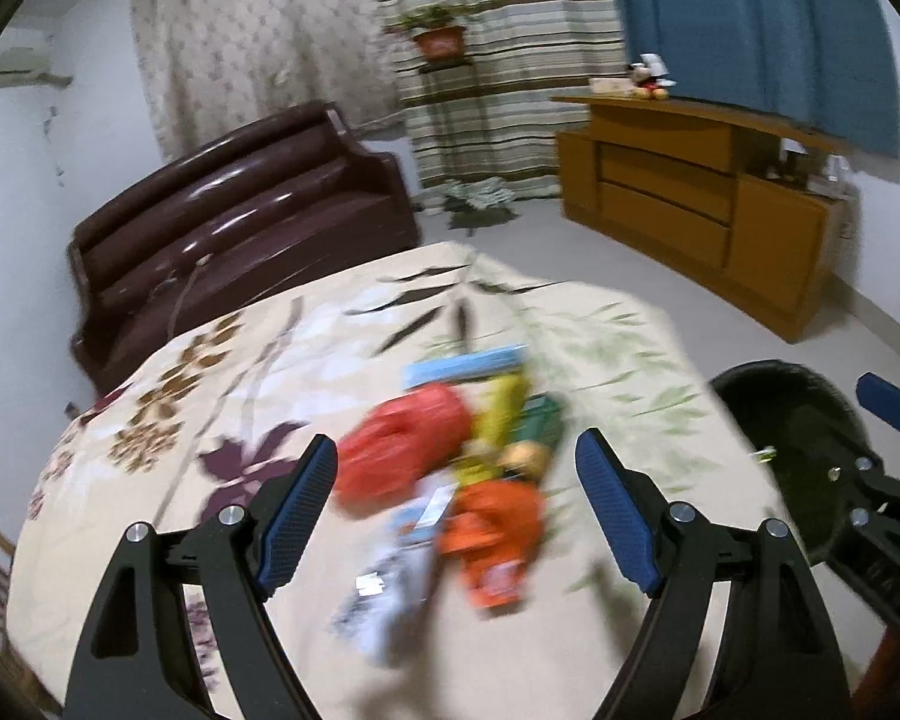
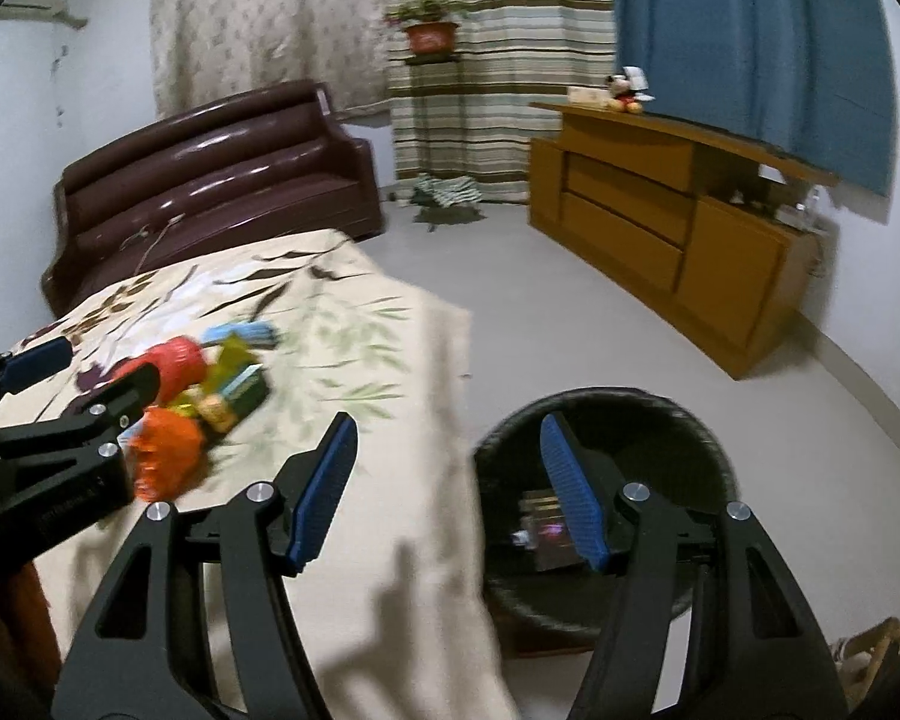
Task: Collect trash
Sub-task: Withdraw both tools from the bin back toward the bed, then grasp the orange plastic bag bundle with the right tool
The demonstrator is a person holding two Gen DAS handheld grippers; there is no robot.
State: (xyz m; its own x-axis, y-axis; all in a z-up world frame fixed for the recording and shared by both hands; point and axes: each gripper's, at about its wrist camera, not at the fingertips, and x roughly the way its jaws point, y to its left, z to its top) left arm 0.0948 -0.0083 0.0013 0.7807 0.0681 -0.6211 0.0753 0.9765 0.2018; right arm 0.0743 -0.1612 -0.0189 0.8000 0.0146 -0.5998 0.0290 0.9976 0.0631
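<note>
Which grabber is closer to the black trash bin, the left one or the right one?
Right. The right gripper hangs at the black trash bin's rim, one finger over it. The left gripper is over the wrappers on the bed, beside the bin.

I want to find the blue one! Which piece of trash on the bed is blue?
The flat light-blue packet at the far end of the trash pile. The pieces beside it are red, yellow, green and orange.
</note>
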